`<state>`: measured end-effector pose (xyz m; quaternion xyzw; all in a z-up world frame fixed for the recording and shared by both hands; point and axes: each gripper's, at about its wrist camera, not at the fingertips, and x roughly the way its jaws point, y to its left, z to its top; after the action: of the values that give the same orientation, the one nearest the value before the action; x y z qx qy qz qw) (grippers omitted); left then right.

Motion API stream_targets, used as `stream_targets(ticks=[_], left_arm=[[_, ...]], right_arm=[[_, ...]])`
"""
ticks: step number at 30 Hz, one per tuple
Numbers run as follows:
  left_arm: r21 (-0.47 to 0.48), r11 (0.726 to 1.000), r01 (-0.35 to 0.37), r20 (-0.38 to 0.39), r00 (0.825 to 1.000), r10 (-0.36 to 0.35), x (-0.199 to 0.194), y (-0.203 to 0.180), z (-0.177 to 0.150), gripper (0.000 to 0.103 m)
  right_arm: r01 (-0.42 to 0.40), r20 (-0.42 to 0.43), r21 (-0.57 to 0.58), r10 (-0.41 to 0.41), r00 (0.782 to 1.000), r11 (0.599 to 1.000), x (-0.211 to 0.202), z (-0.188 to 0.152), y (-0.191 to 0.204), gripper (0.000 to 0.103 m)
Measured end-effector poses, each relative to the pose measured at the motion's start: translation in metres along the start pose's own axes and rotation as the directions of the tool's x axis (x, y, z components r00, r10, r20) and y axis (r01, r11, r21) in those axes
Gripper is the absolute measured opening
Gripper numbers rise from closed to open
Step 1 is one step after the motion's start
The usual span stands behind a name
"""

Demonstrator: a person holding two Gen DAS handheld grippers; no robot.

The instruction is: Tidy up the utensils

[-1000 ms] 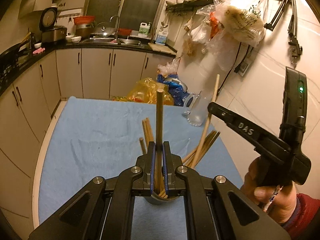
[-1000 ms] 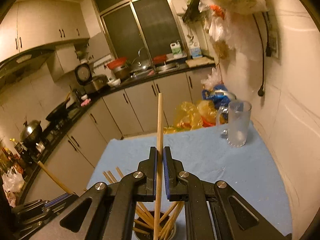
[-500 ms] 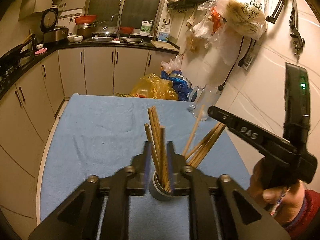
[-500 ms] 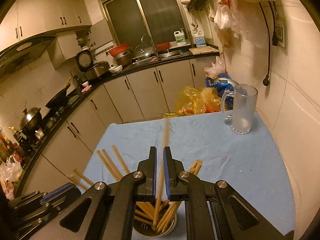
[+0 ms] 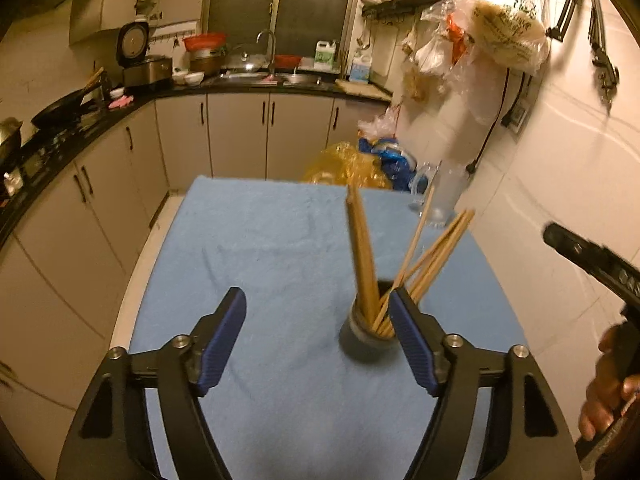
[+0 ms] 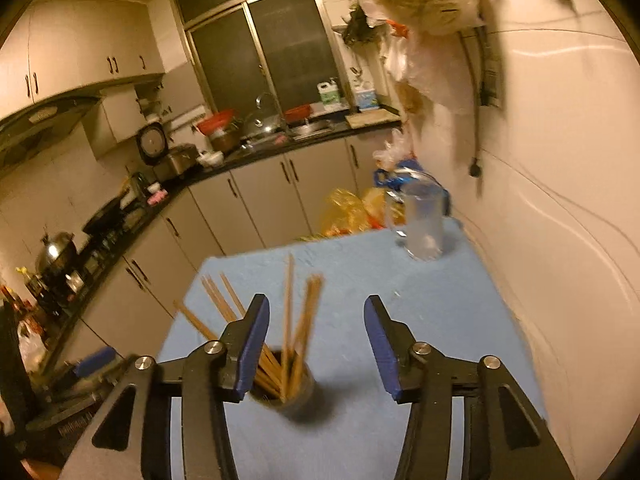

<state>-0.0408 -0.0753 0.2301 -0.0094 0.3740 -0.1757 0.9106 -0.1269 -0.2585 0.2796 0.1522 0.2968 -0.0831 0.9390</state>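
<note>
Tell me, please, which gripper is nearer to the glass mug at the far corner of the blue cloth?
Probably the right gripper, judging by the mug's side. The glass mug stands ahead and to its right; for the left gripper it stands farther right, beyond the chopstick holder.

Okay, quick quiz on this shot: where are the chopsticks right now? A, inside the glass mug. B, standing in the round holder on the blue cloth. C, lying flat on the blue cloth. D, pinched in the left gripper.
B: the chopsticks stand splayed in the round holder on the blue cloth, while the left gripper and right gripper are both open and hold nothing.
</note>
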Motion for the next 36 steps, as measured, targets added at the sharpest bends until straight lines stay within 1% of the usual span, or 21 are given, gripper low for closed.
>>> stream_targets(ticks=[2,4,7,9,11,12,14,15,17,20,24,28,29,33,36], left_arm=[[0.001,1.000,-0.007,-0.023,1.000,0.007,-0.004,0.004,-0.012,0.076],[0.008,1.000,-0.019,-0.043,0.999,0.020,-0.008,0.007,-0.025,0.081],[0.022,0.999,-0.039,-0.055,0.998,0.040,-0.014,0.011,-0.043,0.086],[0.036,0.998,-0.059,-0.059,0.996,0.062,-0.019,0.012,-0.054,0.087],[0.053,0.996,-0.077,-0.072,0.994,0.080,-0.021,0.011,-0.063,0.091],[0.061,0.995,-0.085,-0.080,0.993,0.089,-0.022,0.009,-0.065,0.093],[0.097,0.991,-0.089,-0.099,0.990,0.099,-0.026,0.007,-0.072,0.093],[0.105,0.991,-0.088,-0.095,0.991,0.098,-0.029,0.007,-0.075,0.093],[0.116,0.989,-0.096,-0.075,0.992,0.105,-0.038,0.008,-0.080,0.093],[0.118,0.986,-0.115,-0.048,0.991,0.121,-0.048,0.008,-0.082,0.093],[0.133,0.979,-0.155,0.003,0.988,0.156,-0.064,0.008,-0.083,0.093],[0.152,0.978,-0.145,0.032,0.989,0.141,-0.073,0.007,-0.083,0.094],[0.165,0.976,-0.145,0.034,0.989,0.142,-0.074,0.007,-0.084,0.094],[0.188,0.966,-0.180,0.018,0.984,0.180,-0.072,0.005,-0.086,0.095],[0.177,0.969,-0.172,0.010,0.985,0.173,-0.071,0.008,-0.086,0.095]], right_arm=[[0.021,-0.023,-0.003,-0.021,1.000,1.000,-0.010,-0.016,-0.003,0.058],[0.034,-0.059,-0.011,-0.034,0.998,0.999,-0.020,-0.038,-0.002,0.060],[0.055,-0.085,-0.067,-0.061,0.995,0.996,-0.030,-0.061,0.003,0.060],[0.065,-0.103,-0.089,-0.074,0.992,0.994,-0.031,-0.071,0.006,0.061],[0.054,-0.127,-0.094,-0.066,0.990,0.994,-0.033,-0.079,0.009,0.061],[0.052,-0.132,-0.101,-0.065,0.989,0.993,-0.034,-0.081,0.012,0.061],[0.049,-0.130,-0.111,-0.063,0.990,0.993,-0.037,-0.083,0.017,0.061],[0.045,-0.124,-0.114,-0.060,0.991,0.992,-0.039,-0.083,0.019,0.061],[0.045,-0.122,-0.117,-0.059,0.991,0.992,-0.041,-0.085,0.024,0.063],[0.038,-0.129,-0.117,-0.053,0.990,0.992,-0.043,-0.089,0.029,0.063],[0.027,-0.137,-0.129,-0.045,0.990,0.991,-0.044,-0.093,0.038,0.063],[0.017,-0.145,-0.144,-0.038,0.989,0.989,-0.043,-0.095,0.045,0.063],[0.016,-0.148,-0.148,-0.038,0.988,0.989,-0.043,-0.096,0.047,0.063],[0.013,-0.154,-0.153,-0.037,0.987,0.988,-0.043,-0.099,0.051,0.063],[0.013,-0.153,-0.153,-0.037,0.988,0.988,-0.043,-0.099,0.052,0.063]])
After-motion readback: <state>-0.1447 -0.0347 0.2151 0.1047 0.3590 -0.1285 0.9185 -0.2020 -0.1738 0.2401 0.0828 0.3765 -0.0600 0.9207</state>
